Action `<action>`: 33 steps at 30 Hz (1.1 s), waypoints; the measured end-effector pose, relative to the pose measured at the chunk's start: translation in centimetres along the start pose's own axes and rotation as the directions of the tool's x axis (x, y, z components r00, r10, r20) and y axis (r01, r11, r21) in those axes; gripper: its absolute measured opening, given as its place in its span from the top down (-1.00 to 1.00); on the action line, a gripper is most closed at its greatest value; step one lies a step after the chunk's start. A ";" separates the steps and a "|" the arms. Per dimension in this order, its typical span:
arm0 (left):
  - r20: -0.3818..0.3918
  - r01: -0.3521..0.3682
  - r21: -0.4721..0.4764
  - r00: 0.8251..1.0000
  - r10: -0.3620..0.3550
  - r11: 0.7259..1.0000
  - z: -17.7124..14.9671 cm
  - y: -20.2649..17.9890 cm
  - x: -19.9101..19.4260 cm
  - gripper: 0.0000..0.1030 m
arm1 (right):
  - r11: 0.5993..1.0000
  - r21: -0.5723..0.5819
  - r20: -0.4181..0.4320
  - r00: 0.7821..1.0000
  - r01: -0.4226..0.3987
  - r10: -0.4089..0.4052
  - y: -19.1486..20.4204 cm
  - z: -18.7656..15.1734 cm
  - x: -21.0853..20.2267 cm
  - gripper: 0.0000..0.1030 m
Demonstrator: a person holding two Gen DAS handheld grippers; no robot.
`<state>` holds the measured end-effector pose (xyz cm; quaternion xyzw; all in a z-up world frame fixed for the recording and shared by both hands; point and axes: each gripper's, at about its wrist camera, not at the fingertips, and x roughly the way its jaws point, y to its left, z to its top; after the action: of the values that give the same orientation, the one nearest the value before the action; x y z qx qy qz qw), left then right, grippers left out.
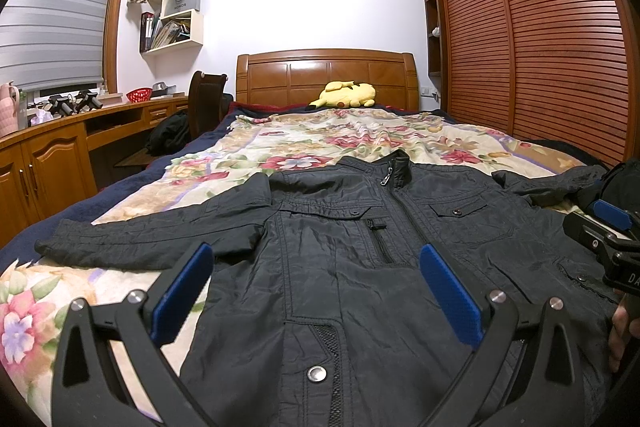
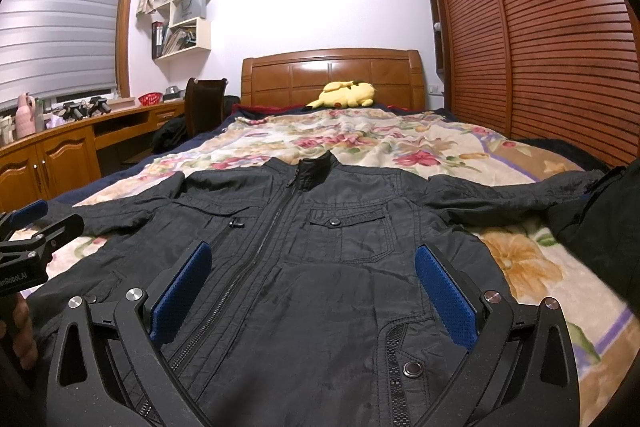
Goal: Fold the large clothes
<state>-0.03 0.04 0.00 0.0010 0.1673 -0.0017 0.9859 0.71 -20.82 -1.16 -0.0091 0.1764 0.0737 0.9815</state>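
A black zip-up jacket [image 1: 340,247] [image 2: 320,267] lies face up and spread flat on the floral bedspread [image 1: 312,143] [image 2: 360,139], collar toward the headboard, both sleeves stretched out sideways. My left gripper [image 1: 316,279] hovers open above the jacket's lower left front, its blue pads [image 1: 182,295] wide apart with nothing between them. My right gripper [image 2: 314,275] hovers open over the lower right front, blue pads [image 2: 446,297] equally spread and empty. Each gripper shows at the edge of the other's view, held by a hand [image 1: 620,331] [image 2: 24,331].
A yellow plush toy [image 1: 346,95] [image 2: 346,93] lies at the wooden headboard [image 1: 326,73]. A desk with a chair [image 1: 204,103] runs along the left side of the bed. Slatted wardrobe doors [image 1: 540,39] line the right. A dark garment [image 2: 612,227] sits at the bed's right edge.
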 end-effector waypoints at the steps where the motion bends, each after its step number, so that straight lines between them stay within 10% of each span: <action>1: 0.000 0.000 0.000 1.000 0.000 1.000 0.0 0.0 0.0 -1.00 | 1.000 0.000 0.000 1.000 0.000 0.000 0.0 0.0 0.0 -1.00; 22: -0.034 -0.003 0.032 0.999 0.004 0.999 1.2 0.1 -0.2 -1.00 | 0.999 -0.023 0.004 1.000 -0.025 0.026 1.1 1.3 -0.9 -1.00; 33: -0.083 -0.066 0.072 0.994 0.072 0.995 1.8 6.1 -1.0 -1.00 | 0.990 -0.106 0.013 0.996 -0.091 0.093 5.6 4.1 -1.8 -1.00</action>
<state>-0.34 6.11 2.05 0.0412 0.2090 0.0265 0.9767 -0.38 -15.38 3.34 -0.0521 0.1636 0.1283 0.9767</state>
